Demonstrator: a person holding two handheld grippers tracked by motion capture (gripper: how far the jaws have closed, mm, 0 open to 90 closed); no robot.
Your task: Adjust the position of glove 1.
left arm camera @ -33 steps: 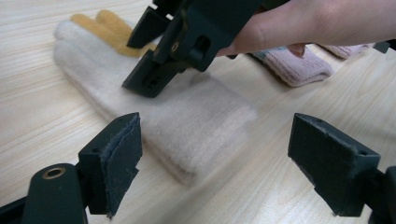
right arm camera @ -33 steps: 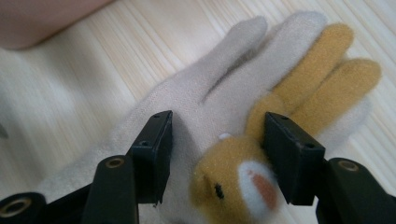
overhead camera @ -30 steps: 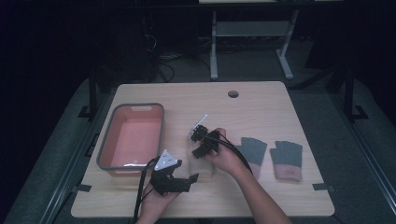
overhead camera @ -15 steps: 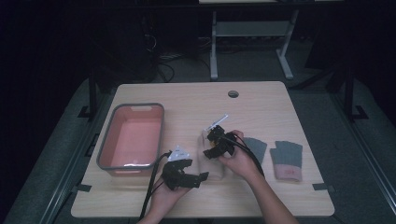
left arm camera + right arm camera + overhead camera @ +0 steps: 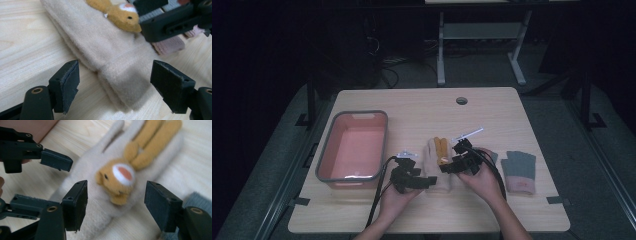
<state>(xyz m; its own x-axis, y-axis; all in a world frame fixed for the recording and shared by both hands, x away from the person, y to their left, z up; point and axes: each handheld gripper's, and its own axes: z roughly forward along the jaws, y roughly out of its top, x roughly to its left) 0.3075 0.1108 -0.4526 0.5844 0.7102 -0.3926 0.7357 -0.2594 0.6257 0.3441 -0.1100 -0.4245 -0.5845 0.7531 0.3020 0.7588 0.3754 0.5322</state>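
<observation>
A cream glove (image 5: 435, 172) with an orange rabbit (image 5: 441, 150) sewn on it lies flat at the middle of the table (image 5: 422, 107). My left gripper (image 5: 424, 181) sits at the glove's near left, open. In the left gripper view the glove's cuff (image 5: 125, 72) lies between the spread jaws of my left gripper (image 5: 116, 80), untouched. My right gripper (image 5: 451, 165) is at the glove's right side, open. In the right gripper view the rabbit's face (image 5: 120, 177) lies between the parted jaws of my right gripper (image 5: 118, 200), and the left gripper (image 5: 37, 152) shows at the left.
A pink bin with a grey rim (image 5: 353, 147) stands at the table's left. A grey glove with a pink cuff (image 5: 518, 171) lies at the right, and another grey glove (image 5: 493, 156) peeks out beside my right hand. A round cable hole (image 5: 461, 100) is at the back.
My right gripper has moved right and toward me, and the left gripper has shifted right. The cream glove now shows on the table between them.
</observation>
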